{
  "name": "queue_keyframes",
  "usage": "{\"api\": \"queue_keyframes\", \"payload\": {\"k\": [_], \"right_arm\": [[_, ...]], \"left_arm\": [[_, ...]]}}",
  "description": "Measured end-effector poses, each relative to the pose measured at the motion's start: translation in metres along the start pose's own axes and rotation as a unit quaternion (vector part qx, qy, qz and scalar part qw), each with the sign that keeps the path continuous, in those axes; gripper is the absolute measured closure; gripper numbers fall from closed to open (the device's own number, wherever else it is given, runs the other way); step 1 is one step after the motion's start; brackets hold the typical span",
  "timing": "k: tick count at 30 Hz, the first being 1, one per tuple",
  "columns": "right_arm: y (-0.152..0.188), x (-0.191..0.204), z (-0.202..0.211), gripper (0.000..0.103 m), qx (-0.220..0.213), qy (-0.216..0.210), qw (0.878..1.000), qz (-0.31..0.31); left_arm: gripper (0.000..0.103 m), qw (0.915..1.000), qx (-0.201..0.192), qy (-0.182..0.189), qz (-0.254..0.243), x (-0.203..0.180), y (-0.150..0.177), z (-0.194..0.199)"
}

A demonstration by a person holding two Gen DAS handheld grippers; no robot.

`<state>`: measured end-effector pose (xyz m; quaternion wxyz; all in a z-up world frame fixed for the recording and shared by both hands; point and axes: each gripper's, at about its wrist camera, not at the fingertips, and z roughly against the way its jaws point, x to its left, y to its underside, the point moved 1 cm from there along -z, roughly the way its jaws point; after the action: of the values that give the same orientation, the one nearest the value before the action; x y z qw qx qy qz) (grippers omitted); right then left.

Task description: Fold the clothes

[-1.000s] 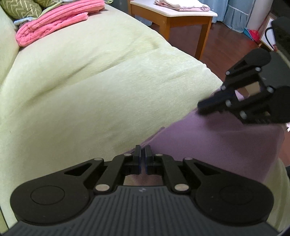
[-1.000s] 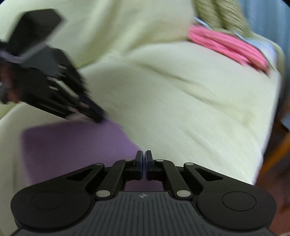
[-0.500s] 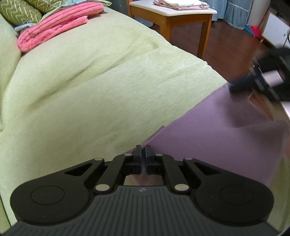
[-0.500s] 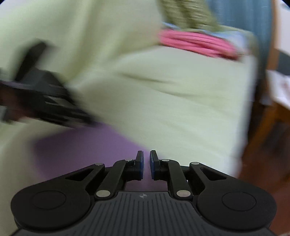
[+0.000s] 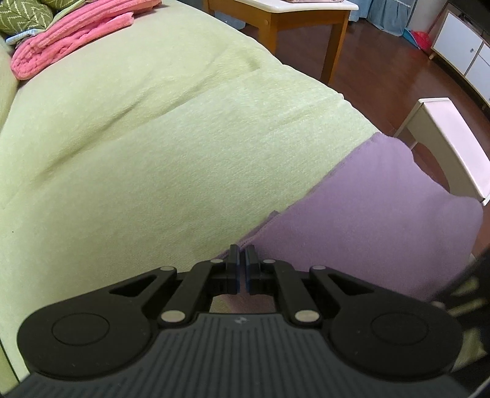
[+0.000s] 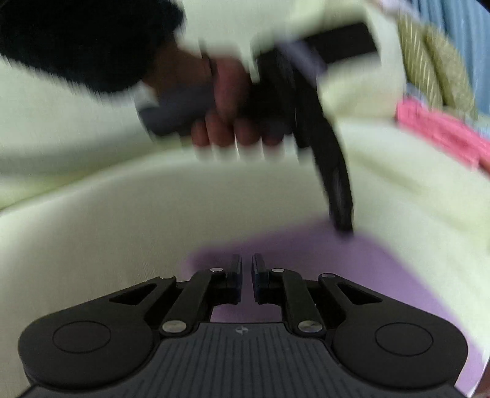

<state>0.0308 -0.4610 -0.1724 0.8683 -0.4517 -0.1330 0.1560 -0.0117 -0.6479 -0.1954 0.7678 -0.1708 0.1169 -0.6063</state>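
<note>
A purple cloth (image 5: 367, 220) lies flat on the pale green sofa cover (image 5: 153, 153), near the seat's front edge. My left gripper (image 5: 240, 257) points steeply down and is shut on the cloth's near edge. In the blurred right wrist view a hand holds that gripper (image 6: 341, 225), and its tip meets the far corner of the cloth (image 6: 306, 254). My right gripper (image 6: 246, 266) hovers over the cloth. A narrow gap shows between its pads, with nothing in it. A blurred part of it shows at the lower right edge of the left wrist view.
A folded pink towel (image 5: 70, 39) and a green patterned cushion (image 5: 21, 15) lie at the sofa's far end. A wooden table (image 5: 306, 18) stands beyond the sofa. On the dark wood floor to the right stand a white stool (image 5: 444, 137) and a white cabinet (image 5: 459, 52).
My right gripper let go of the cloth's far corner, parted its pads a little and swung round to the near side. The left gripper stayed put, shut on the edge.
</note>
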Motion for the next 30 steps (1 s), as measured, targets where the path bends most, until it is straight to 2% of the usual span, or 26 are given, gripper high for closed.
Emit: {"api": "queue_keyframes", "payload": {"k": [2,4,7,9,10,13,15,16,18,23,25,27,30], "right_arm": [[0.002,0.011,-0.009,0.091,0.014,-0.018,1.0,0.012],[0.018,0.023,-0.015,0.089,0.02,-0.022,0.999,0.027],[0.034,0.038,-0.011,0.075,0.025,-0.031,0.998,0.038],[0.028,0.037,-0.001,0.093,0.034,-0.043,0.998,0.019],[0.024,0.032,0.009,0.099,0.03,-0.036,0.999,0.002],[0.018,0.009,0.036,0.096,0.011,0.019,0.999,-0.049],[0.03,-0.004,0.041,0.092,0.046,0.049,0.996,-0.065],[0.042,-0.008,0.044,0.103,0.065,0.057,0.994,-0.06],[0.059,-0.008,0.059,0.103,0.068,0.059,0.995,-0.051],[0.086,-0.008,0.093,0.102,0.122,0.08,0.984,-0.104],[0.08,-0.014,0.107,0.099,0.111,0.099,0.98,-0.129],[0.064,-0.022,0.111,0.099,0.089,0.12,0.981,-0.124],[0.057,-0.036,0.104,0.099,0.074,0.14,0.981,-0.11]], "left_arm": [[0.098,1.0,-0.001,0.0,0.0,0.0,0.0,0.0],[0.098,1.0,-0.001,0.0,-0.002,0.0,0.001,0.0],[0.098,1.0,-0.002,-0.003,-0.009,-0.001,0.001,0.0],[0.098,0.9999,-0.005,-0.004,-0.008,-0.001,0.002,0.0],[0.098,0.9999,-0.006,-0.004,-0.007,-0.001,0.002,-0.001],[0.098,0.9999,-0.01,-0.006,-0.009,-0.002,0.004,0.0],[0.098,0.9999,-0.009,-0.005,-0.009,-0.002,0.004,-0.001],[0.098,0.9999,-0.009,-0.005,-0.009,-0.002,0.003,-0.001],[0.098,0.9998,-0.01,-0.008,-0.014,-0.004,0.004,-0.001],[0.098,0.9997,-0.014,-0.013,-0.018,-0.005,0.005,-0.001],[0.098,0.9996,-0.016,-0.017,-0.017,-0.006,0.006,0.001],[0.098,0.9996,-0.014,-0.025,-0.006,-0.008,0.004,0.006],[0.098,0.9975,-0.05,-0.05,0.004,-0.016,0.006,0.038]]}}
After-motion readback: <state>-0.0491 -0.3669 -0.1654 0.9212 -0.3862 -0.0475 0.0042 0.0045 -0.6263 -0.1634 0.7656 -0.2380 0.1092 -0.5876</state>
